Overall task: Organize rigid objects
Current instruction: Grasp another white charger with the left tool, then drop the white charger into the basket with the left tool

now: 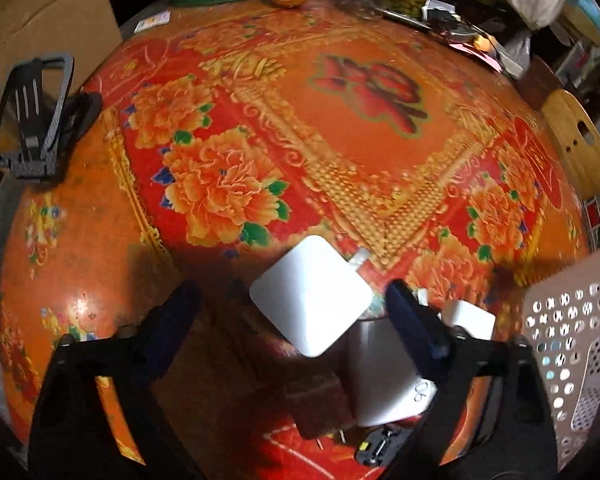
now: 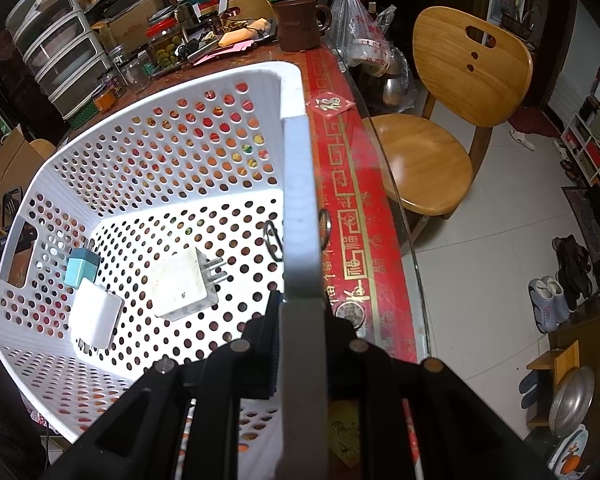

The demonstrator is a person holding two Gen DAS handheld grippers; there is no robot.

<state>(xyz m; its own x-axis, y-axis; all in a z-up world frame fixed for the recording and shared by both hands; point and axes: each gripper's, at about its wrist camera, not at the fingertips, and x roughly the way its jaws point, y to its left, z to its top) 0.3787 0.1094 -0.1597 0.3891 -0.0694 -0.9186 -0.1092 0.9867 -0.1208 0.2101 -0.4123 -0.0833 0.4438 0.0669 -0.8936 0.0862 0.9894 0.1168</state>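
1. While lying on the red floral table [image 1: 260, 128], the white charger block [image 1: 311, 295] sits between the wide-spread fingers of the left gripper [image 1: 296, 312], touching neither.
2. More white adapters [image 1: 388, 380] lie at its 5 o'clock.
3. At 3 o'clock stands the white perforated basket [image 2: 296, 184], its rim clamped in the right gripper [image 2: 300, 312]; three chargers [image 2: 184, 282] lie inside.

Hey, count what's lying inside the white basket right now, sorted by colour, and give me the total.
Inside the basket:
White chargers: 2, the pronged white plug block and the smaller white adapter
Teal adapter: 1
Dark metal ring: 1
Total: 4
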